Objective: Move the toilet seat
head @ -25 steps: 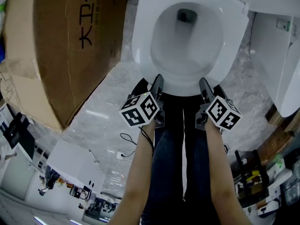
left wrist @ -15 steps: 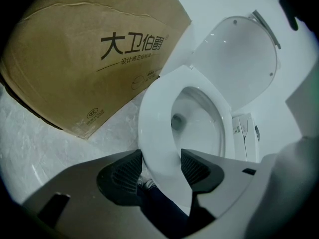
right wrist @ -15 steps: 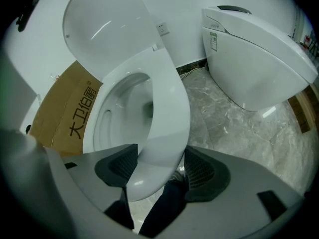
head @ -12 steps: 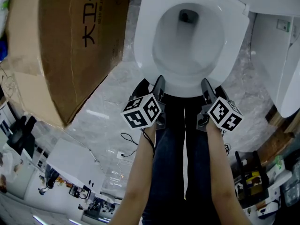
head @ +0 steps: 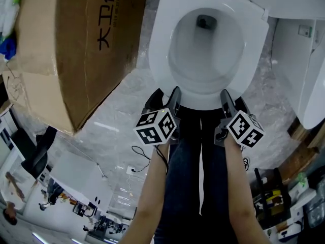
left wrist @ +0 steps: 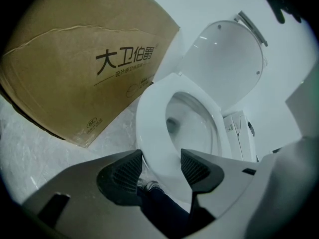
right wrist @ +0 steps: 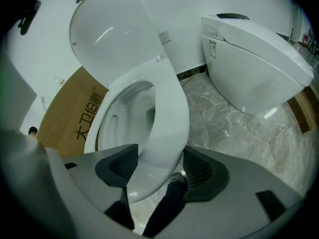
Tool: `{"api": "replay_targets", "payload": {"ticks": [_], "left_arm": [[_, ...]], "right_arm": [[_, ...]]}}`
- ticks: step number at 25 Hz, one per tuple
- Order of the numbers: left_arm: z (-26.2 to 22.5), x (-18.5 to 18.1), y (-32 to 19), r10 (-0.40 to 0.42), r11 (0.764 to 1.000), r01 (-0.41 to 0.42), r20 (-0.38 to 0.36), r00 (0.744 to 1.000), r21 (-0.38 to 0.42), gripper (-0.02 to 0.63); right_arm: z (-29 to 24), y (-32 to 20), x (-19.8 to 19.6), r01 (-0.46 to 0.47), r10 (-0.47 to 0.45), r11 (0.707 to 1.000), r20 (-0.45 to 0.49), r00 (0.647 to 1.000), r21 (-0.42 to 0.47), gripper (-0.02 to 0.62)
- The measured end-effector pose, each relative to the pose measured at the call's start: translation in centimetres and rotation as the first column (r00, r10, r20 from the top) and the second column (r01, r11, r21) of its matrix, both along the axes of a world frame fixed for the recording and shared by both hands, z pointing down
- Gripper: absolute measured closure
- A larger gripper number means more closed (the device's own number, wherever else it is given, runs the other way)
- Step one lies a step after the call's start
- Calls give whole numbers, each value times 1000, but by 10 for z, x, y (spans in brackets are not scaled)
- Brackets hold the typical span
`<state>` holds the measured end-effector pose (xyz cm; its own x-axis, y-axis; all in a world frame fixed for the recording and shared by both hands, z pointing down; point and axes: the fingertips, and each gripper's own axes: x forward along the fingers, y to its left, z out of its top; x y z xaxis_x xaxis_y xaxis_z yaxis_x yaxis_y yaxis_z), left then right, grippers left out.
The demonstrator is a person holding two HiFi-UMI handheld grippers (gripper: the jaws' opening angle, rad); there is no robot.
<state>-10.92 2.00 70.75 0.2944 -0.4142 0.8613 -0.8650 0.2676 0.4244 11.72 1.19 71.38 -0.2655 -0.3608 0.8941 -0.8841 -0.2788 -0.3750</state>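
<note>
1. Cardboard box: on the floor, well to the left of my left gripper. Plays no part in the task.

2. Left gripper: jaws spread wide, nothing clamped. The seat's front-left rim shows through the gap, just ahead of the tips.

3. Toilet seat: white and glossy, lying flat on the bowl. The lid stands raised behind it. The seat's front edge sits just beyond both grippers, one to either side of its centre.

4. Right gripper: jaws equally wide, empty. The front-right rim fills the gap ahead.

5. Second toilet: to the right of my right gripper, well apart from it.

Handling note: I judge this to be the approach, with no grasp yet made.
- I would advance both grippers level, so that one jaw passes under the seat's lip and one over it.
- I would close them evenly and raise the pair together about the rear hinge.
- The glaze looks slippery, so a shallow bite risks slipping off.
- Uneven lifting would twist the seat.
</note>
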Motion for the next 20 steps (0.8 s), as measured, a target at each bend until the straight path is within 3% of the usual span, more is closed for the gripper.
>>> {"api": "replay_targets", "payload": {"ticks": [13, 20], "left_arm": [[-40, 4, 5, 78, 995, -79, 16, 997, 61, 354], [-67, 7, 16, 74, 992, -74, 0, 997, 101, 356]], "right_arm": [[-32, -5, 2, -17, 16, 997, 16, 1000, 70, 316], [-47, -4, 3, -18, 15, 996, 34, 999, 83, 321]]}}
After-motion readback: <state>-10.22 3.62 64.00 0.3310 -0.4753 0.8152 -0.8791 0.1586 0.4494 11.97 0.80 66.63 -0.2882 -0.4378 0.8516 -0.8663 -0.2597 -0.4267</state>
